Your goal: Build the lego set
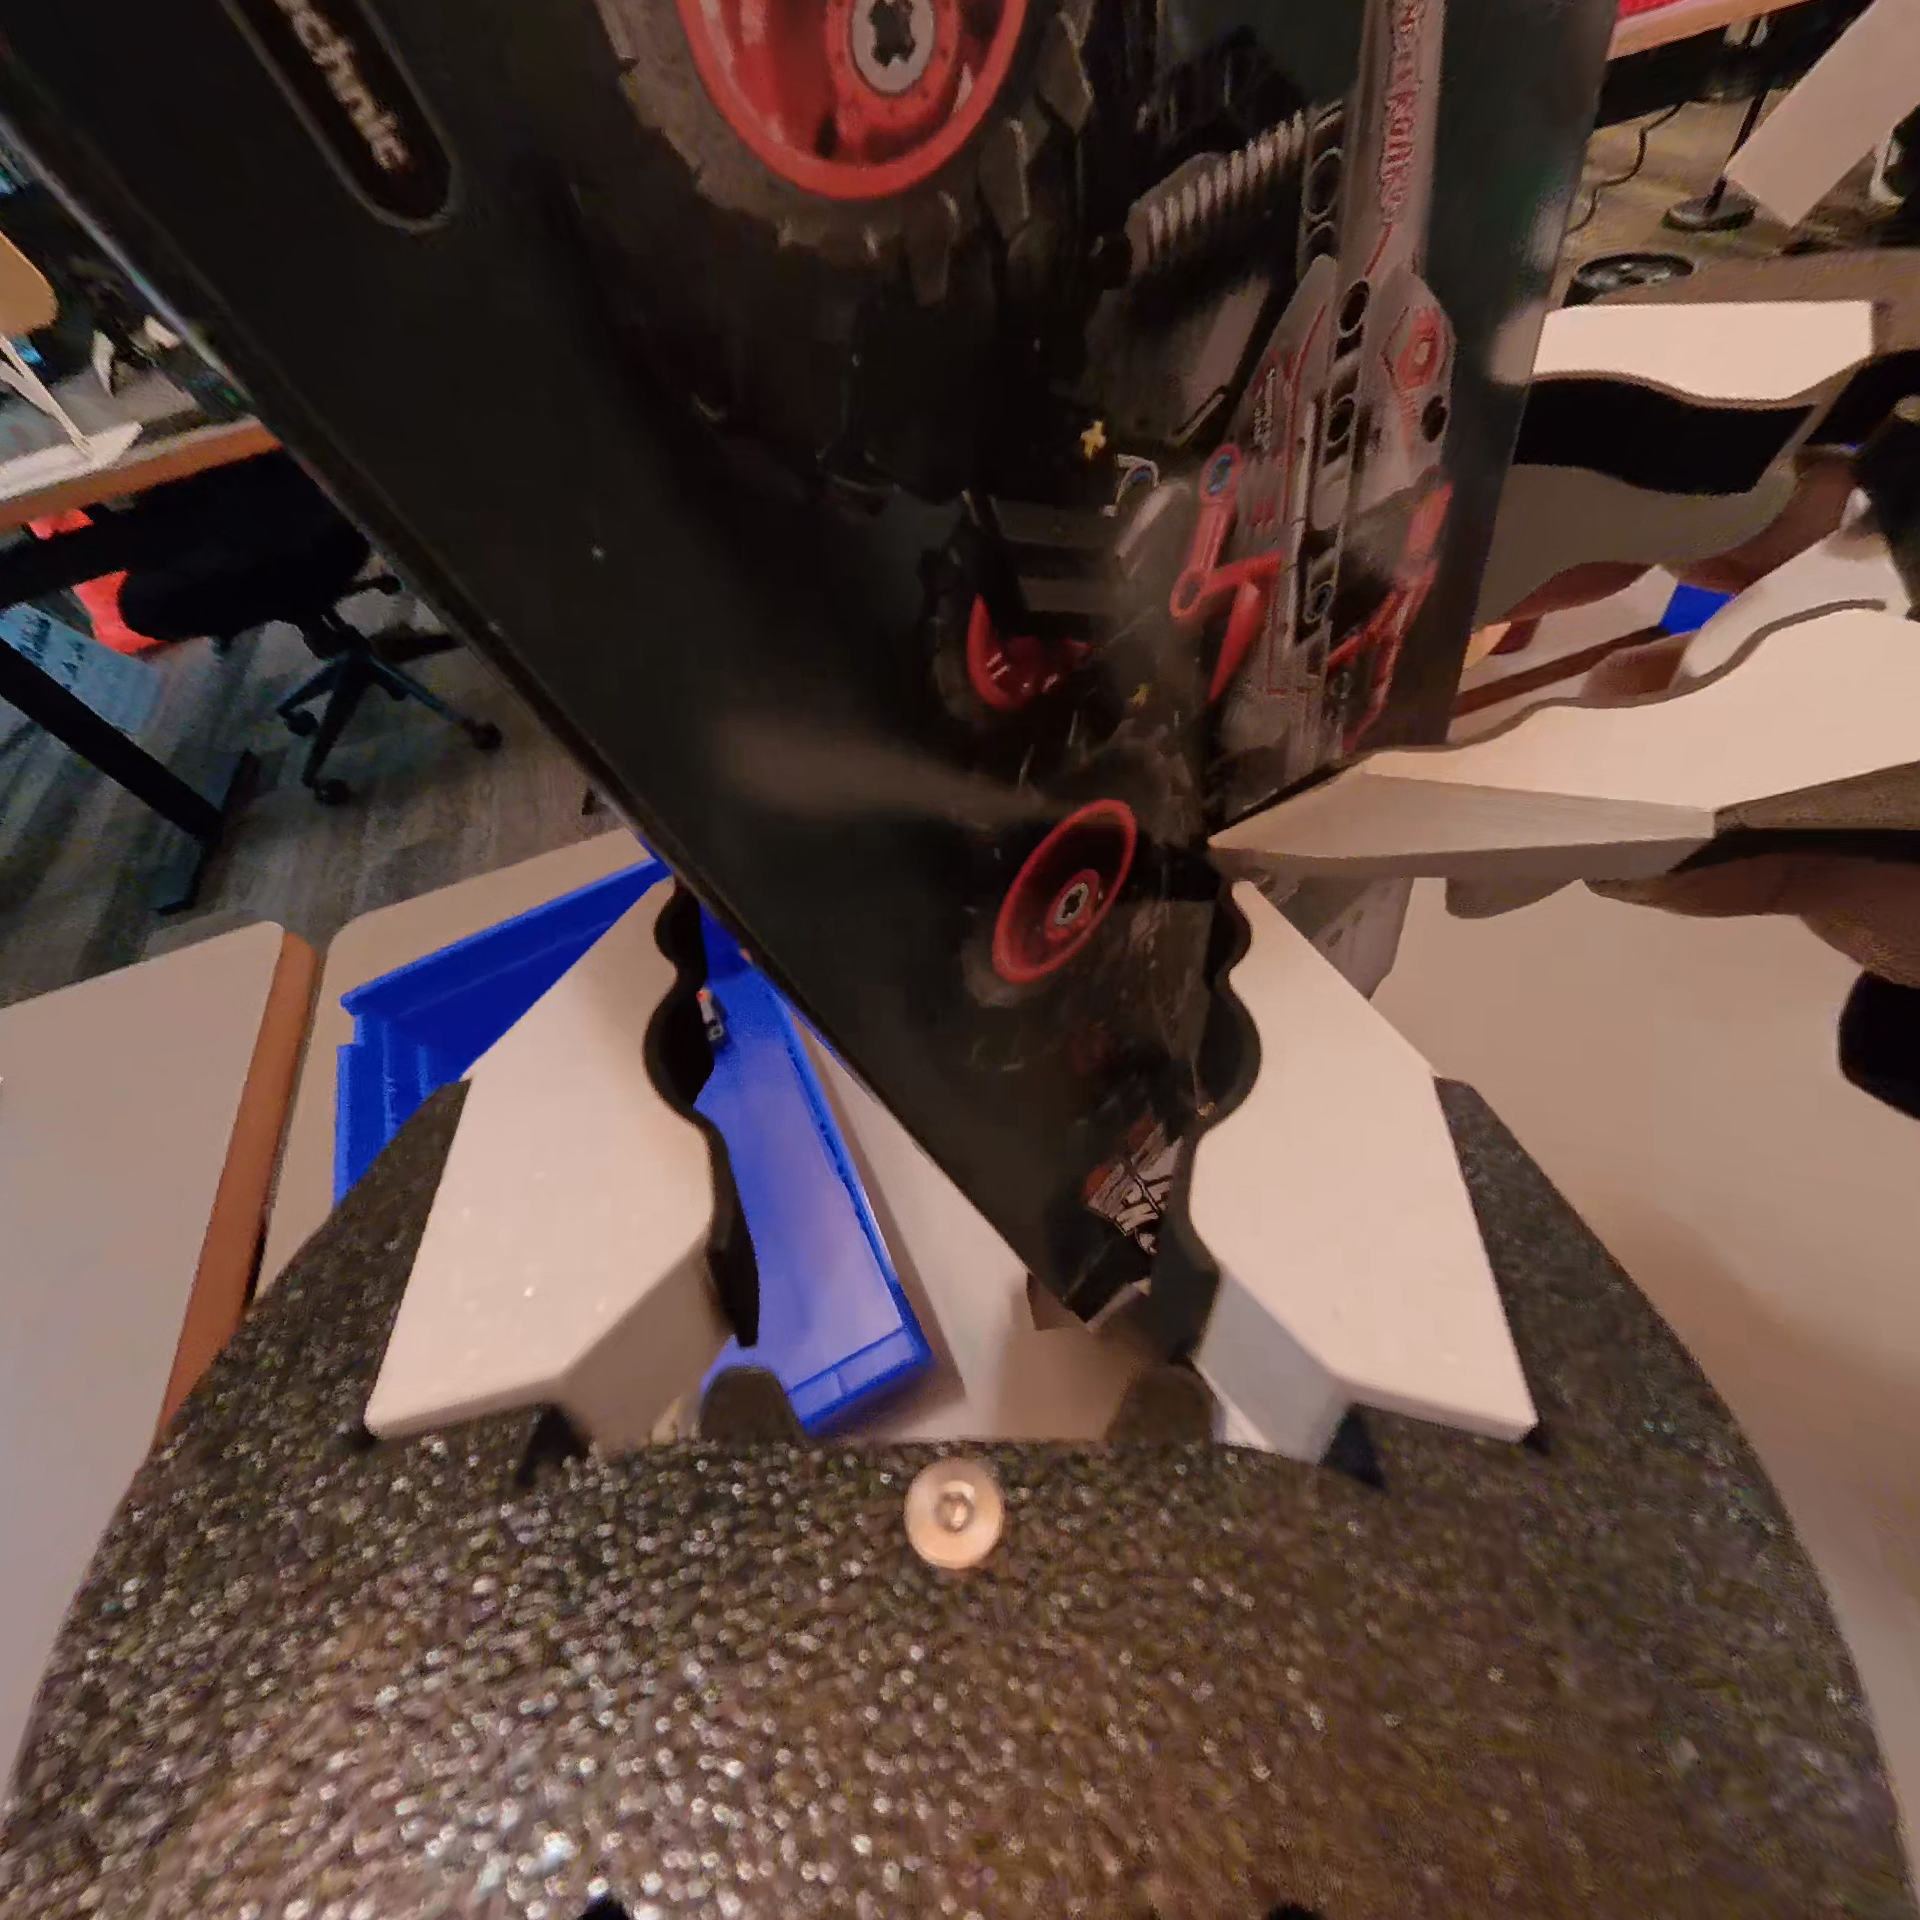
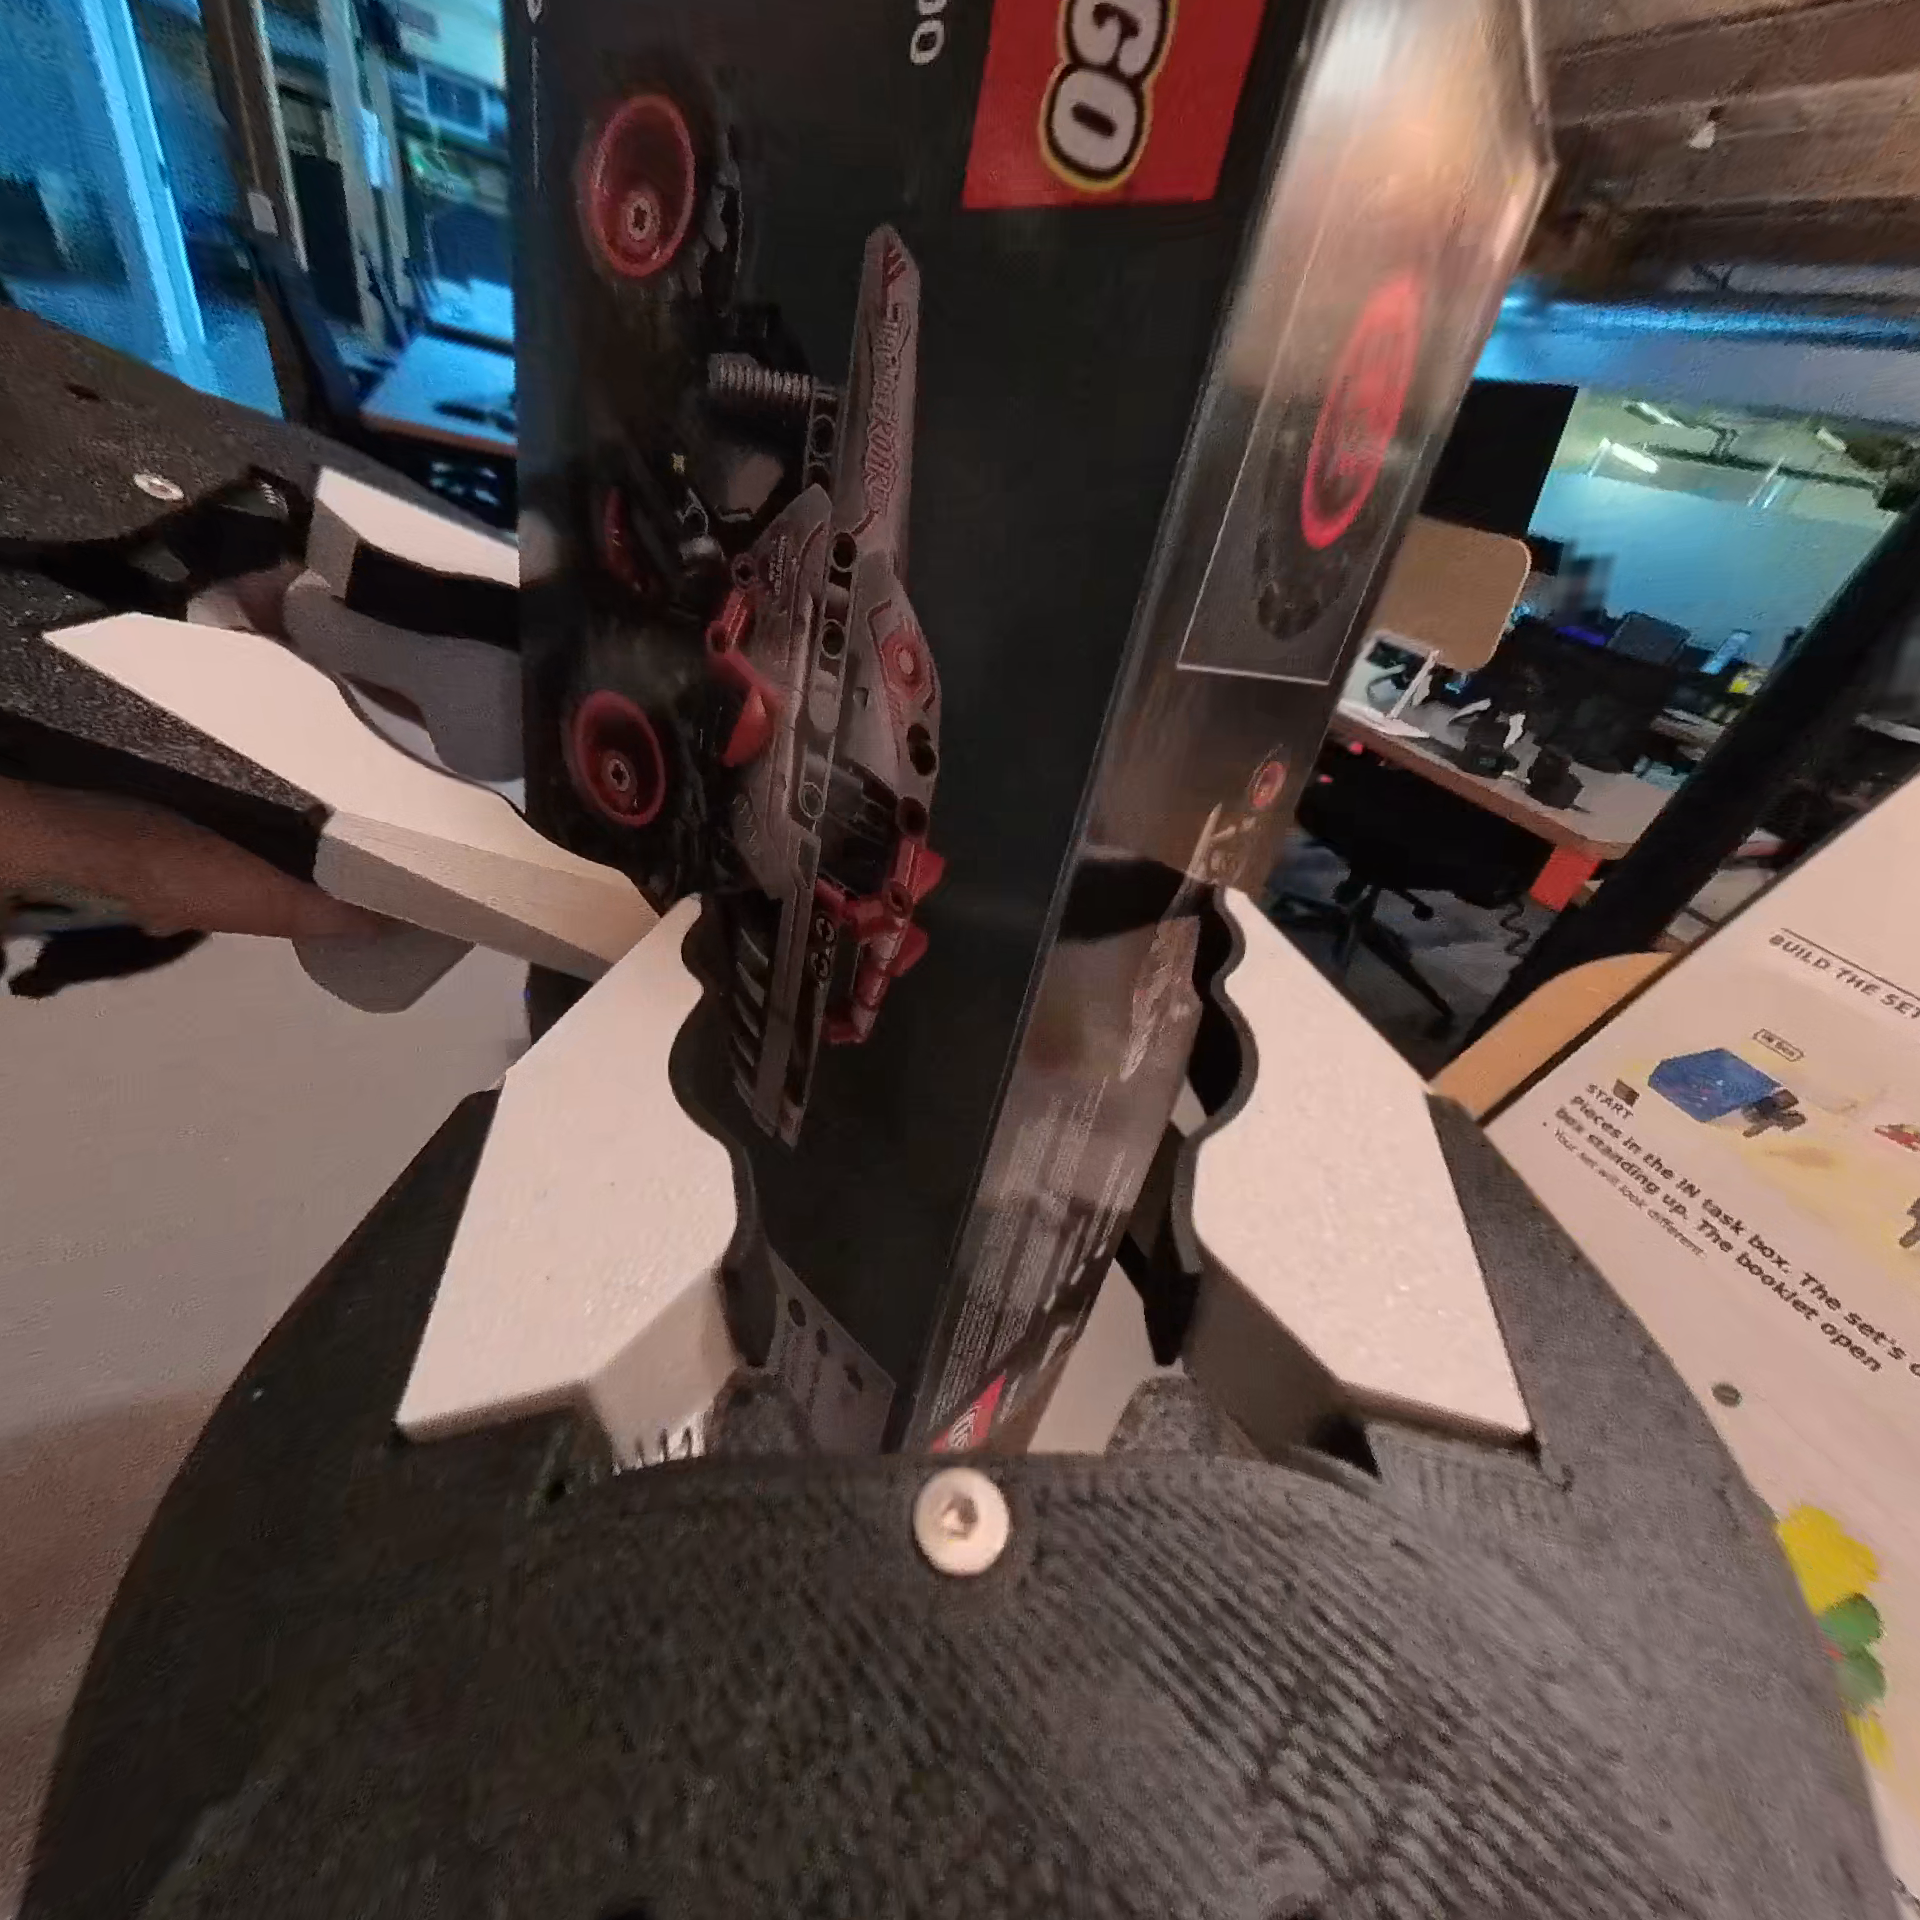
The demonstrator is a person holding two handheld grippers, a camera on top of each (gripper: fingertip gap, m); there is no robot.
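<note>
The black Lego box [image 1: 831, 582] with a red-wheeled truck picture is held upright above the white table [image 1: 1610, 1143]. My left gripper [image 1: 956, 904] has the box's lower corner between its white fingers; the box presses the right finger and meets the left fingertip. My right gripper [image 2: 956, 914] is shut on the same box [image 2: 935, 644], one finger on the picture face and one on the glossy side. Each gripper also shows in the other's view, straddling the box: the right one [image 1: 1558, 582] and the left one [image 2: 395, 727].
A blue bin [image 1: 790, 1195] sits on the table under the box, with a small part inside. A printed instruction sheet [image 2: 1714, 1195] lies at the right. A table seam and wooden edge [image 1: 260, 1143] run at the left. Office chairs [image 1: 343, 644] and desks stand beyond.
</note>
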